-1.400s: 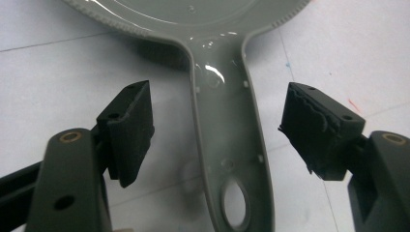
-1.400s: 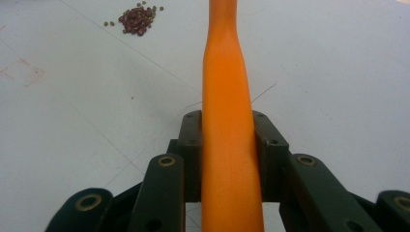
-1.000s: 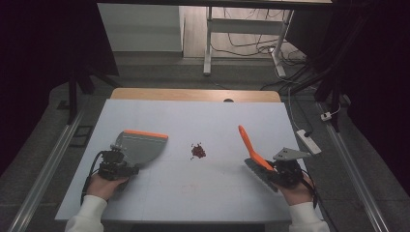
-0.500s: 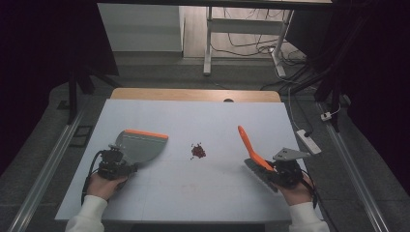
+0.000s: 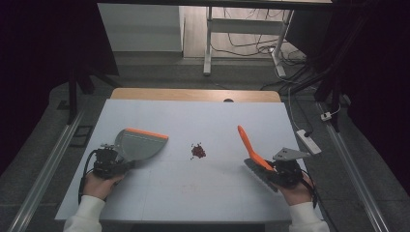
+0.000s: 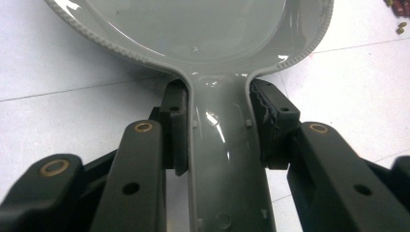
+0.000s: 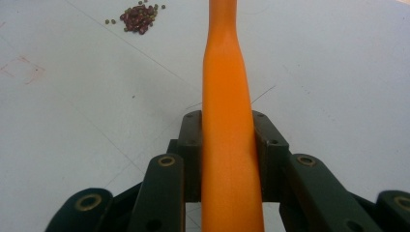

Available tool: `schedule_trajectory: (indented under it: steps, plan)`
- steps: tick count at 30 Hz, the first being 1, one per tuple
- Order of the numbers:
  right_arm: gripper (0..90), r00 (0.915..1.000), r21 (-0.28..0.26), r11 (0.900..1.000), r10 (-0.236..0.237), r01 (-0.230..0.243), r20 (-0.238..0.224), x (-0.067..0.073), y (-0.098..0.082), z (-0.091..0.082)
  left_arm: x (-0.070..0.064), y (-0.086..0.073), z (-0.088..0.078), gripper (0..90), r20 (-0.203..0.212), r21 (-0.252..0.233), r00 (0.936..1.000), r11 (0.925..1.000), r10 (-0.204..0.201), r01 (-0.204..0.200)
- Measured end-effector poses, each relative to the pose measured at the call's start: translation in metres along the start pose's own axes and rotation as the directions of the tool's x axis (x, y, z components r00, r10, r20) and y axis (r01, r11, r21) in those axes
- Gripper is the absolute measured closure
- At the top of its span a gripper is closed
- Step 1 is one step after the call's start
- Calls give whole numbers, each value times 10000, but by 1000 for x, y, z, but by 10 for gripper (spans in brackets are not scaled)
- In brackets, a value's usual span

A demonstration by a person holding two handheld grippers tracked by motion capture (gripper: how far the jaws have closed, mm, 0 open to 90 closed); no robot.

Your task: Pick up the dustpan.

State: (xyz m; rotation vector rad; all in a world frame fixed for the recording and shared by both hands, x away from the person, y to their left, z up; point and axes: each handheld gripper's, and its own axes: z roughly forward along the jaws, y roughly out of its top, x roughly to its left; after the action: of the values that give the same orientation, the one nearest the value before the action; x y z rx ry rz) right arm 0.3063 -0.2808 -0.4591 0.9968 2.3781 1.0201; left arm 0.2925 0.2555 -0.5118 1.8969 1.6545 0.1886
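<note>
Small heap of dark red beans [image 5: 197, 152] with a few greenish strays, lying loose near the middle of the white table [image 5: 193, 193], at about 11 o'clock in the right gripper view [image 7: 139, 19] and just inside the 1 o'clock corner of the left gripper view [image 6: 399, 9].

At 9 o'clock of the heap, well apart from it: grey dustpan [image 5: 138, 146], glossy moulded plastic with a ribbed rim and an orange lip [image 5: 147, 133] on the far edge, open mouth turned toward the heap, probably so the beans can be pushed straight in. Left gripper [image 5: 107, 161] clamped on the dustpan's narrow handle [image 6: 225, 159], jaws having just closed onto it, pads pressing both flanks; a grip on the slim neck rather than the wide scoop, likely the only part that fits between the jaws.

At 3 o'clock of the heap, also well apart: hand brush with a smooth, matte orange handle [image 7: 228, 121], flaring toward the far end, dark bristle head [image 5: 258, 173] low near the table. Right gripper [image 5: 285, 170] closed tight on that handle, handle pointing up and away toward 11 o'clock, bristles down, seemingly ready for sweeping toward the pan.

Table surface matte, faintly scuffed, with thin seam lines.
</note>
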Motion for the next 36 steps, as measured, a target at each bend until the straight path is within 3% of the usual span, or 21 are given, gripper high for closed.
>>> schedule_trajectory:
  steps: [24, 33, 36]
  plan:
    - [701, 10000, 20, 10000, 6, -6, 23, -1, 0, 0, 7, -1, -9, 619, 421, -595, 9964, 9957, 739, -714]
    - [702, 9998, -233, 9997, 75, -70, 205, 0, 2, -5, 12, 1, -10, 619, 916, -946, 9864, 9872, 1368, -1281]
    - [702, 9996, -229, 9997, 92, -86, 275, 0, 2, -5, 13, 1, -11, 618, 1186, -1183, 9798, 9821, 1607, -1468]
